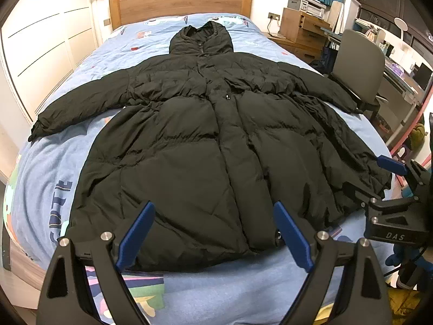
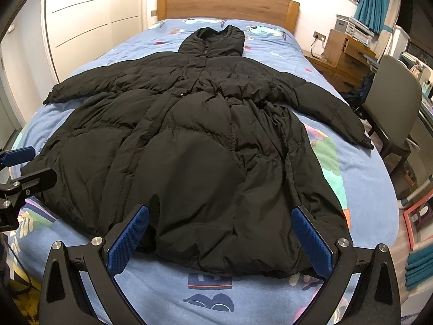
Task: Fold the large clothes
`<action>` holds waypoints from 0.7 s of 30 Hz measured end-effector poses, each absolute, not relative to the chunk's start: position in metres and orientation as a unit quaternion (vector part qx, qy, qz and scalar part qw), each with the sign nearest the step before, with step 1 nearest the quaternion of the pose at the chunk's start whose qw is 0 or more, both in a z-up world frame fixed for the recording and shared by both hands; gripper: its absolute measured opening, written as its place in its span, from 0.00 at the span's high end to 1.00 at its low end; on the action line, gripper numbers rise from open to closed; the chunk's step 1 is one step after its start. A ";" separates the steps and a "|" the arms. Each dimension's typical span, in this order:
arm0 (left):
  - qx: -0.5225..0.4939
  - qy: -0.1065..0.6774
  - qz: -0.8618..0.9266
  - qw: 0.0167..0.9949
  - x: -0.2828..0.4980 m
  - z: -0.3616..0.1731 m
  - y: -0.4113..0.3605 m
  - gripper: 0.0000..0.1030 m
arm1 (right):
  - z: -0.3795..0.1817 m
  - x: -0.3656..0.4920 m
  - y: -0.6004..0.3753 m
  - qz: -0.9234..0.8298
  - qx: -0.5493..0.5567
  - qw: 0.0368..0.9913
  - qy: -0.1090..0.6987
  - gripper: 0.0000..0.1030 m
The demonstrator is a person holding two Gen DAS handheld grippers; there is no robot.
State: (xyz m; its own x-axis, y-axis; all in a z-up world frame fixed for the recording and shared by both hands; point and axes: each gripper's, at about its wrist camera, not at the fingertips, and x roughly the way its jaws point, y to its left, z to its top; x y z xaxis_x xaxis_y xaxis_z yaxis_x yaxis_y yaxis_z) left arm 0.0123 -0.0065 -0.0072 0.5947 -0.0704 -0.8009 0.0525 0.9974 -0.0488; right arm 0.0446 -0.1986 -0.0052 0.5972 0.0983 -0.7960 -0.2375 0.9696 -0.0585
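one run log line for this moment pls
stage: pre-fold | black puffer coat: flat on bed, sleeves spread | left gripper: open | right gripper: open

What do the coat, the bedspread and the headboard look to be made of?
Coat: black quilted shell, likely thin synthetic with padding; puffy stitched panels, faint sheen. Bedspread: soft matte printed fabric, maybe cotton. Headboard: wood or veneer; visible grain.

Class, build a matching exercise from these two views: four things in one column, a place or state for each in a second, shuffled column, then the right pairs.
Things
1. black coat
2. hood
3. left claw
4. grey chair

Places or states
A. beside the bed, on its right in both views
B. open, at the hem
C. spread flat, sleeves out
D. towards the wooden headboard

Pairs: 1-C, 2-D, 3-B, 4-A
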 end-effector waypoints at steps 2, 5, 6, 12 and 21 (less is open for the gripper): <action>-0.012 0.449 -0.034 0.893 0.014 -0.005 -0.005 0.13 | -0.003 0.046 -0.198 0.095 -0.078 0.891 0.438 0.00; -0.013 0.446 -0.031 0.894 0.017 0.001 -0.002 0.13 | 0.002 0.049 -0.198 0.097 -0.076 0.893 0.434 0.00; -0.014 0.445 -0.030 0.895 0.017 0.003 -0.002 0.13 | 0.005 0.050 -0.198 0.097 -0.075 0.894 0.431 0.00; -0.017 0.444 -0.023 0.895 0.024 0.016 0.002 0.13 | 0.017 0.058 -0.199 0.099 -0.070 0.900 0.418 0.00; -0.037 0.446 -0.007 0.894 0.038 0.031 0.015 0.13 | 0.036 0.073 -0.203 0.107 -0.062 0.909 0.397 0.00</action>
State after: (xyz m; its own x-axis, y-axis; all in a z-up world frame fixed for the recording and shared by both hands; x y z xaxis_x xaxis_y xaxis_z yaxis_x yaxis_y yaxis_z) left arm 0.0382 0.0154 0.0307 0.6028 -0.0457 -0.7966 -0.0200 0.9972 -0.0723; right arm 0.0726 -0.2026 0.0360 0.6613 0.1441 -0.7361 -0.2434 0.9695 -0.0289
